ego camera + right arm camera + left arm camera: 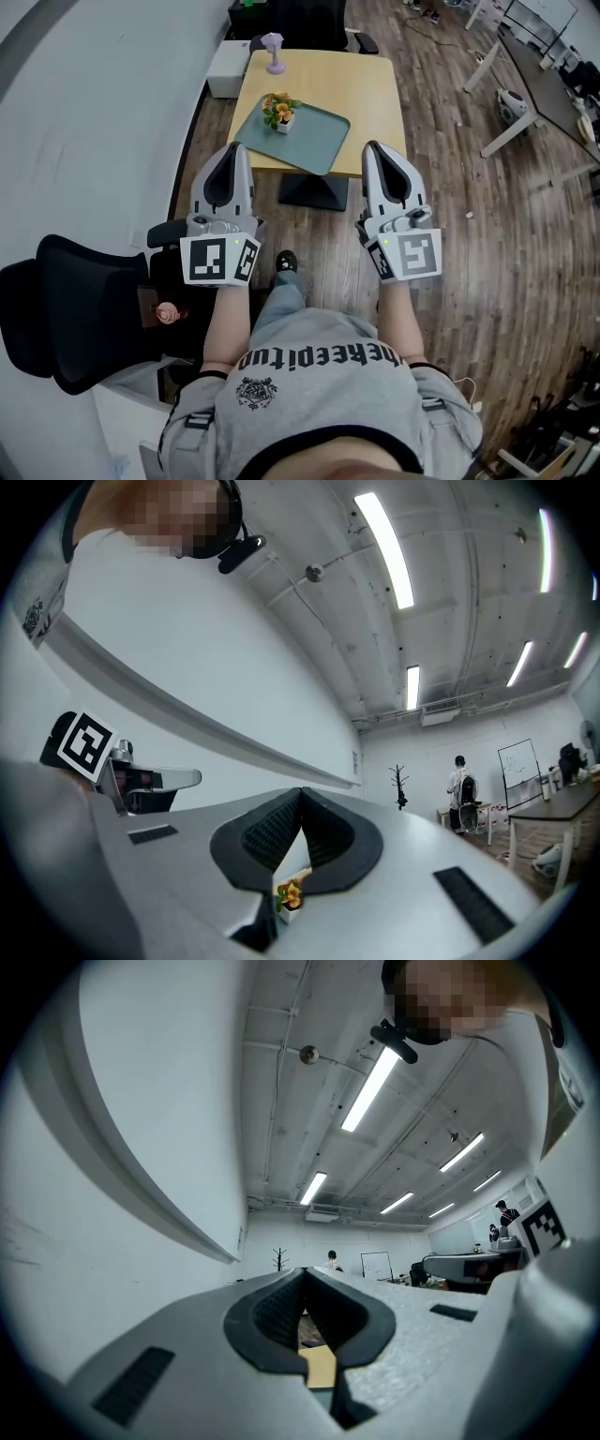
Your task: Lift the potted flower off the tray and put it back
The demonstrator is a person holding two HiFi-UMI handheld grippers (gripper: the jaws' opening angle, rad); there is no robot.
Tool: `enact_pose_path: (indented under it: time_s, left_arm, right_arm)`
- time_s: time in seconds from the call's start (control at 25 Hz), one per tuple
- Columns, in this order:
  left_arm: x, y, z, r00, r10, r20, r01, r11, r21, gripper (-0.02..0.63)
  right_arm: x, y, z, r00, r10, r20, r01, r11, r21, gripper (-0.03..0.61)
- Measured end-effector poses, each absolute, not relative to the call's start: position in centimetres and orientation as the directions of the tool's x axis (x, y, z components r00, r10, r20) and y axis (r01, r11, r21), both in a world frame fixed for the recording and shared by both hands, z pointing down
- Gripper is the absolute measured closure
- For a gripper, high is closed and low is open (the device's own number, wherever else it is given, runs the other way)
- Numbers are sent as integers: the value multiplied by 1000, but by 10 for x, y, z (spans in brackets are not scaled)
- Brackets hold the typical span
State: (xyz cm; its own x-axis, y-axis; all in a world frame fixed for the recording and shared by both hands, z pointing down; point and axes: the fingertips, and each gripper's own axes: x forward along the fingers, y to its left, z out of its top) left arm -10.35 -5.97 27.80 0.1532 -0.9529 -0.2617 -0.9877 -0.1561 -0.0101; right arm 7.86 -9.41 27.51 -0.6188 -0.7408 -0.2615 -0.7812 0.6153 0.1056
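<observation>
Plainly the left gripper (234,150) and right gripper (373,149) were both clenched empty, well short of the flower (278,111) on its tray (315,140) at twelve o'clock.

potted flower (278,112): orange and yellow blooms, green leaves; white pot
tray (321,146): plain muted teal
table (361,89): pale yellow wood
left gripper (238,150): light grey shell, black ribbed pads; black-and-white square marker on its cube
right gripper (373,148): same grey and black; same marker pattern
floor (487,216): brown wood planks
chair (66,309): black
shirt (319,380): grey; black lettering
</observation>
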Motion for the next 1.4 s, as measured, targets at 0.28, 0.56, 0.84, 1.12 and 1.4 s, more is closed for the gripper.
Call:
enact_pose_path:
  time_s: [0.28,0.56,0.84,1.12,1.4]
  left_arm:
    - [-132,-138,271,203,-946,-253,-979,-204,-22,611]
    - [-156,-201,282,255,-943,-215,-966,-256,-25,611]
    - [-168,-261,335,286,-955,-83,-958,-288,12,609]
    - [-169,-292,426,315,-942,116,-948,-306,86,580]
    - [-164,-312,506,338,-898,280,-941,-317,117,439]
  right_arm:
    - [41,-163,265,-602,-753,-264,-795,596,114,575]
    - [10,-221,268,-582,-770,-262,-810,577,104,575]
    - [-10,-265,292,-567,-798,-205,-822,564,77,576]
    - [-18,-292,331,-553,-825,-116,-833,552,41,575]
    - [-18,-302,358,-533,-845,-41,-846,532,34,575]
